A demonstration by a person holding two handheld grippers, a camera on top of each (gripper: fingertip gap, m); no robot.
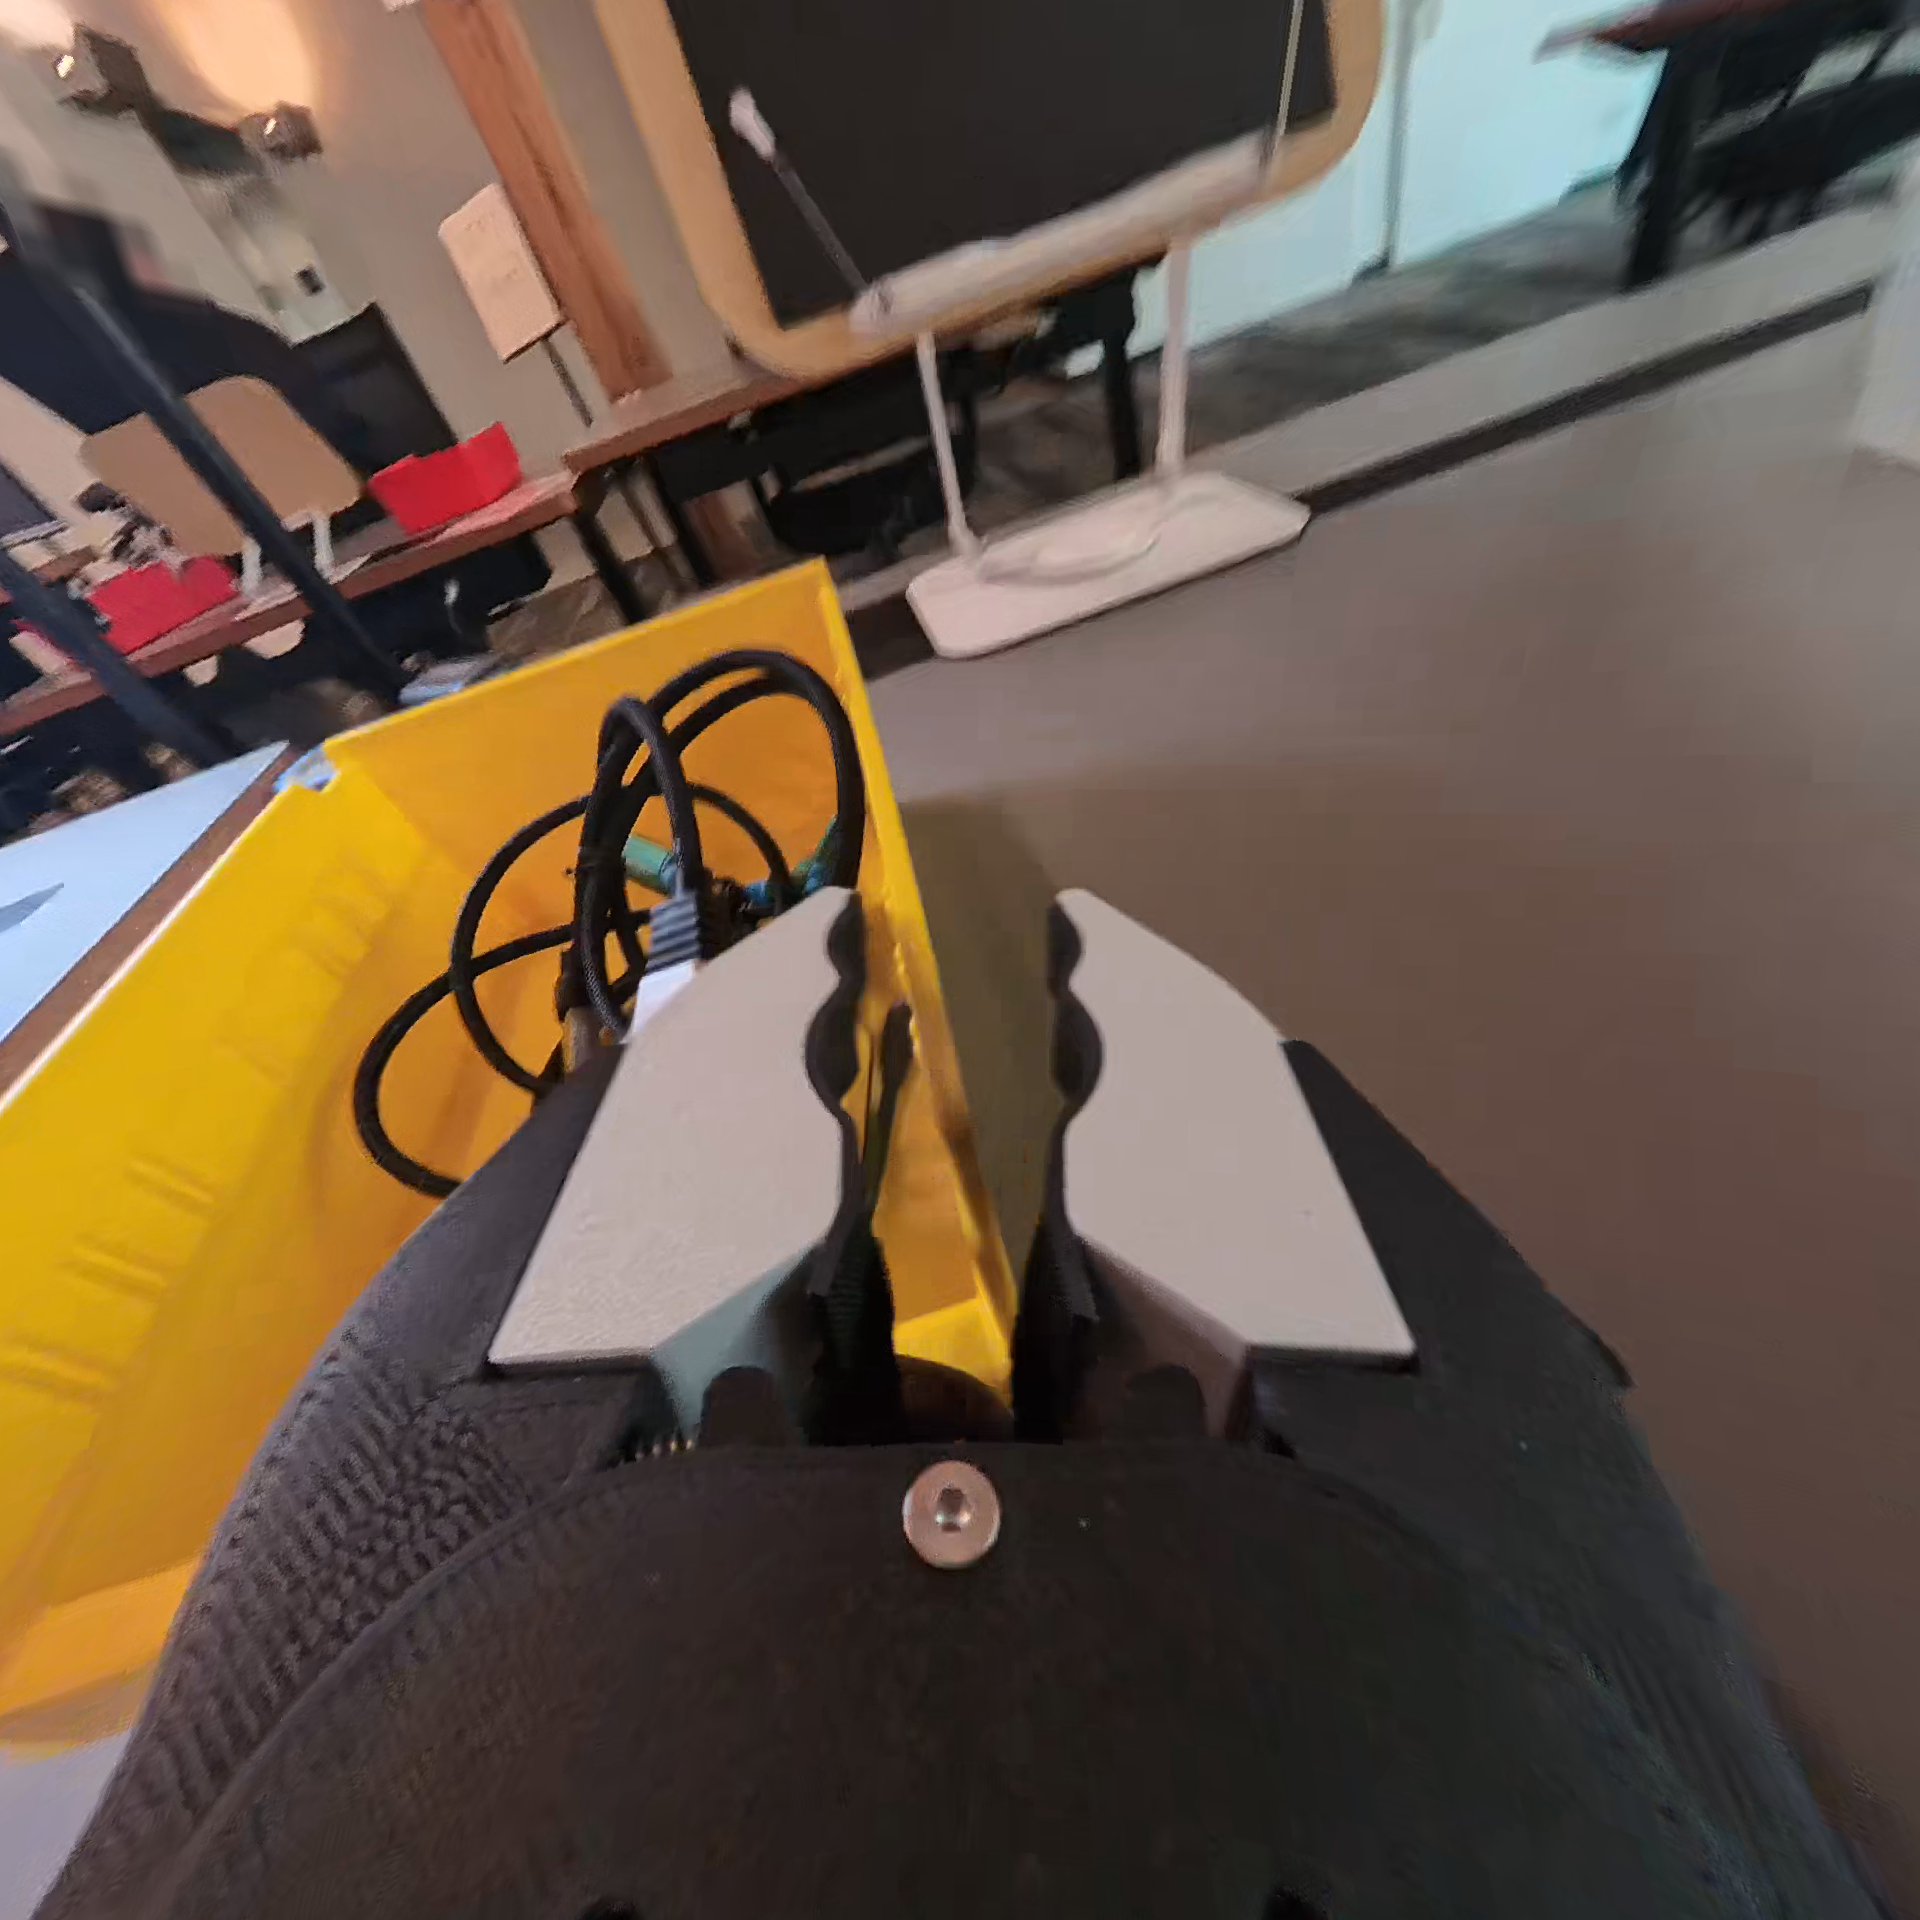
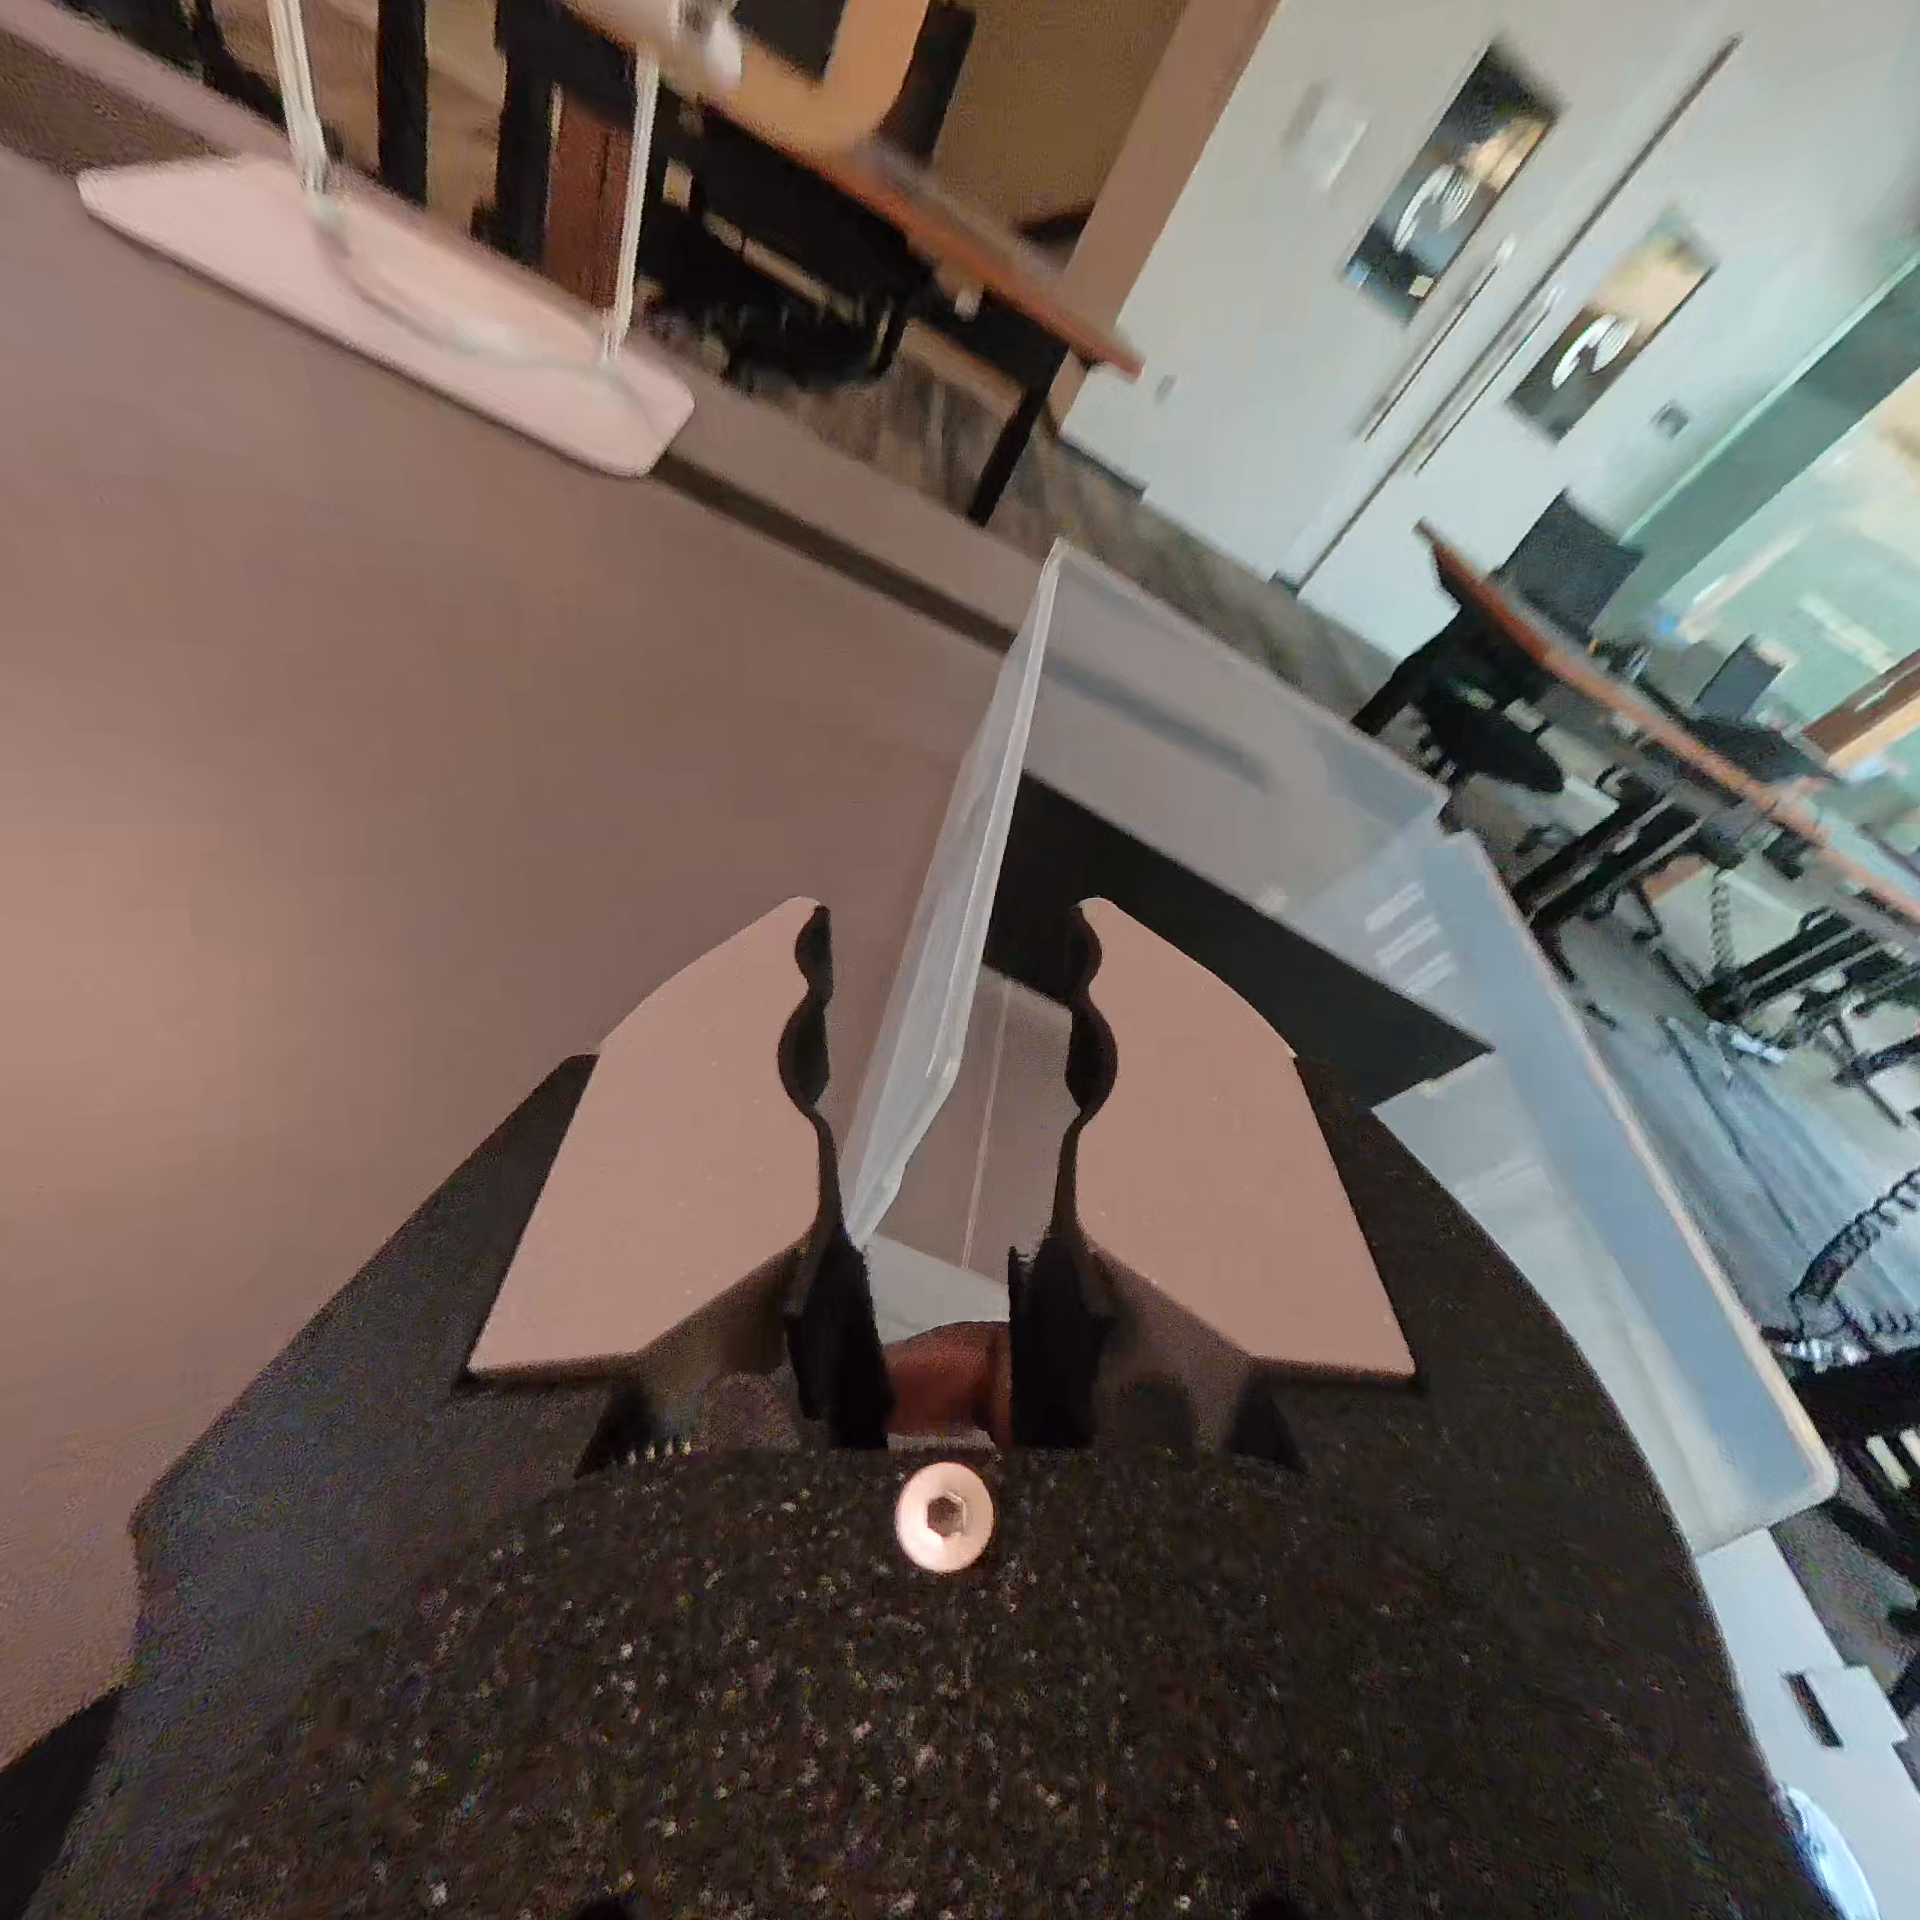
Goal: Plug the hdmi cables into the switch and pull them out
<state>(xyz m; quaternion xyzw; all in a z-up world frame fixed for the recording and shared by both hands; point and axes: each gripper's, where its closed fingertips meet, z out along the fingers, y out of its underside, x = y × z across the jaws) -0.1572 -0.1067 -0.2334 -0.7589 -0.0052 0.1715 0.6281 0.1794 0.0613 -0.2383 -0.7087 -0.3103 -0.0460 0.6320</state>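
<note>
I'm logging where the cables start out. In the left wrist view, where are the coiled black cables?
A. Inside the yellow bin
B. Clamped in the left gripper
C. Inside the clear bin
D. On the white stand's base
A: the coiled black cables lie inside the yellow bin, just beyond the left gripper, whose jaws stand open with nothing between them.

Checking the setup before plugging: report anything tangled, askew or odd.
The black braided cables sit in a loose tangle inside the yellow plastic bin. No switch shows in either view. Both grippers, left and right, are open and empty.
</note>
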